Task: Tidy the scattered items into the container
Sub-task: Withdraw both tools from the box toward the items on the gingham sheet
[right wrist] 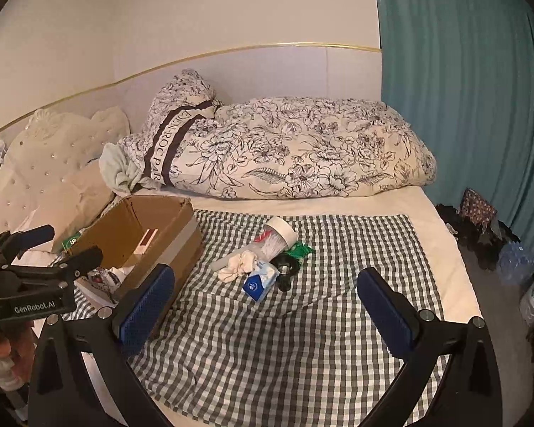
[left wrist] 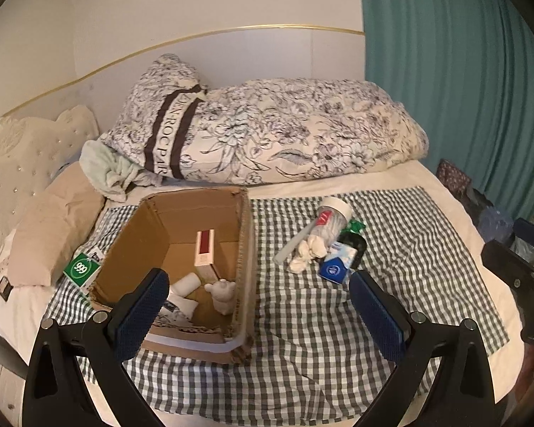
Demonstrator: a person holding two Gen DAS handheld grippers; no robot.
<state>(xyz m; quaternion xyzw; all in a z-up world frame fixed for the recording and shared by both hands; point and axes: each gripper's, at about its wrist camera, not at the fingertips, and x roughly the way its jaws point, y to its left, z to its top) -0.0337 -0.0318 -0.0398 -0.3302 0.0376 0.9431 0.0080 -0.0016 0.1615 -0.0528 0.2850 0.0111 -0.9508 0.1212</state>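
An open cardboard box (left wrist: 247,249) (right wrist: 181,245) stands on the checked cloth. It holds a pink-and-red carton (left wrist: 204,249), a white roll (left wrist: 185,283) and a small pale bear figure (left wrist: 222,293). To its right lies a cluster: a cotton-swab jar (left wrist: 329,219) (right wrist: 279,236), a white scrunchie (left wrist: 306,254) (right wrist: 236,265), a blue tissue pack (left wrist: 336,265) (right wrist: 260,281), a black object (left wrist: 354,245) (right wrist: 284,267) and a green packet (left wrist: 356,227) (right wrist: 299,249). My left gripper (left wrist: 258,279) (right wrist: 67,243) hovers open over the box's near right corner. My right gripper (right wrist: 266,274) is open and empty, short of the cluster.
A green "999" box (left wrist: 81,268) lies left of the cardboard box by a beige pillow (left wrist: 53,235). A folded floral duvet (left wrist: 284,128) fills the back of the bed. A teal curtain (right wrist: 462,89) hangs on the right, with bags and bottles (right wrist: 516,259) on the floor.
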